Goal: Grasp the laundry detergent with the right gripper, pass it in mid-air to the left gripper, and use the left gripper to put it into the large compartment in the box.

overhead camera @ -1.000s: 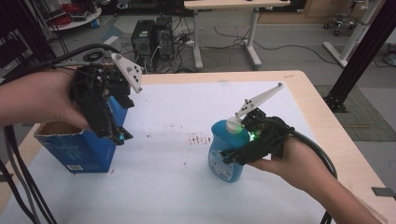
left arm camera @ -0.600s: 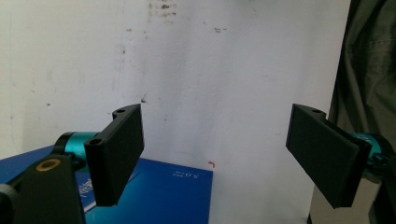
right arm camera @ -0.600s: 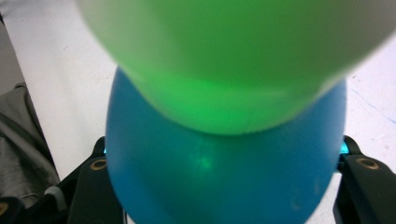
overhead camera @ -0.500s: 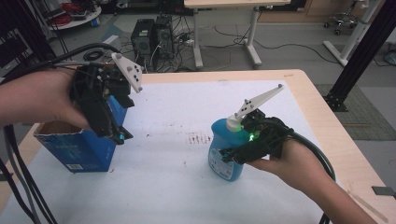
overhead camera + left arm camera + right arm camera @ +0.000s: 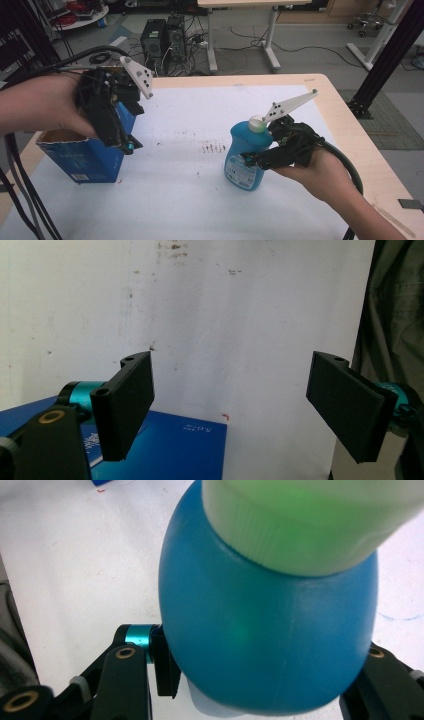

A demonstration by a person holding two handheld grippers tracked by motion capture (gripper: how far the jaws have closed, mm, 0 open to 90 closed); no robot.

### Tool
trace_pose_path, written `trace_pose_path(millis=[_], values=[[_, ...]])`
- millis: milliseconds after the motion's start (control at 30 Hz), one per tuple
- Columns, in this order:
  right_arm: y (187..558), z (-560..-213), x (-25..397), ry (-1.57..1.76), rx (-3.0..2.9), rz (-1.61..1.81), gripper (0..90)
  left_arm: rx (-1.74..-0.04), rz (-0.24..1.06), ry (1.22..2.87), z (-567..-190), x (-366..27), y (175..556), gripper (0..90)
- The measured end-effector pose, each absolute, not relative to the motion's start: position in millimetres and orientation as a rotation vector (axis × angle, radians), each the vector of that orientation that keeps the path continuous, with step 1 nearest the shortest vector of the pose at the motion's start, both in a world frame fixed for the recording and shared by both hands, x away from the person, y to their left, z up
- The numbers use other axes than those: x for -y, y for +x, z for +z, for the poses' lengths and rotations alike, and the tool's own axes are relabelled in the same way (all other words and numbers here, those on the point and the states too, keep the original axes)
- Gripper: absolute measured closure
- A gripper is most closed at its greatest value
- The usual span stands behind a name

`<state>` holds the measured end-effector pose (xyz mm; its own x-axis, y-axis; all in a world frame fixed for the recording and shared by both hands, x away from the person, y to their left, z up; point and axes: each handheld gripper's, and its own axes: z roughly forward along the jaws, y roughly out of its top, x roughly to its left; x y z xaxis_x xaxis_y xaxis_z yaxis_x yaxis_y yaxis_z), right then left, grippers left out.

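Lab room with grey floor; a computer tower point(image 5: 152, 42) and cables sit at 12 o'clock beyond the table, desk legs further back, a black frame post at 2 o'clock. The table point(image 5: 345, 105) is light wood, covered by a white sheet point(image 5: 190, 200) with small dark specks near its centre.

Left gripper point(image 5: 127, 142) is at 9 o'clock in the high view, held in the person's left hand point(image 5: 45, 107), tilted downward over an open blue cardboard box point(image 5: 82, 160) that stands on the sheet. Grey three-cornered plate on top, black cable trailing off to the left. In the left gripper view the gripper point(image 5: 230, 410) has its jaws spread wide with nothing between them; white sheet behind, a blue box face point(image 5: 175, 450) just below the jaws. Whether the gripper touches the box cannot be told.

Right gripper point(image 5: 255, 159) is at 4 o'clock, held in the right hand point(image 5: 320, 175), clamped around a blue bottle point(image 5: 245, 155) with a pale cap point(image 5: 256, 123). Bottle stands upright on the sheet, right of centre, well apart from the box. In the right gripper view the blue bottle body point(image 5: 265, 630) sits squeezed between both jaws of the gripper point(image 5: 260, 680), with the greenish-lit cap point(image 5: 310, 520) at top.
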<state>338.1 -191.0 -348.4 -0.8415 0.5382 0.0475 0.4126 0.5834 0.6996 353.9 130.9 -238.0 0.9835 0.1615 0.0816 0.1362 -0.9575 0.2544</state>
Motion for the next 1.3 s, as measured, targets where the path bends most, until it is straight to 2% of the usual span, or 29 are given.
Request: trace_pose_path(millis=[300,600,1300], values=[[344,-345,194,0.697,-2.685,1.135,46.4,-0.223,0.145,2.878,-236,-133,355,19.4],[361,-318,192,0.525,-2.780,1.166,46.4,-0.186,0.145,2.864,-222,-128,360,19.4],[383,-282,149,0.175,-2.936,1.192,46.5,-0.077,0.080,2.803,-183,-88,380,19.4]])
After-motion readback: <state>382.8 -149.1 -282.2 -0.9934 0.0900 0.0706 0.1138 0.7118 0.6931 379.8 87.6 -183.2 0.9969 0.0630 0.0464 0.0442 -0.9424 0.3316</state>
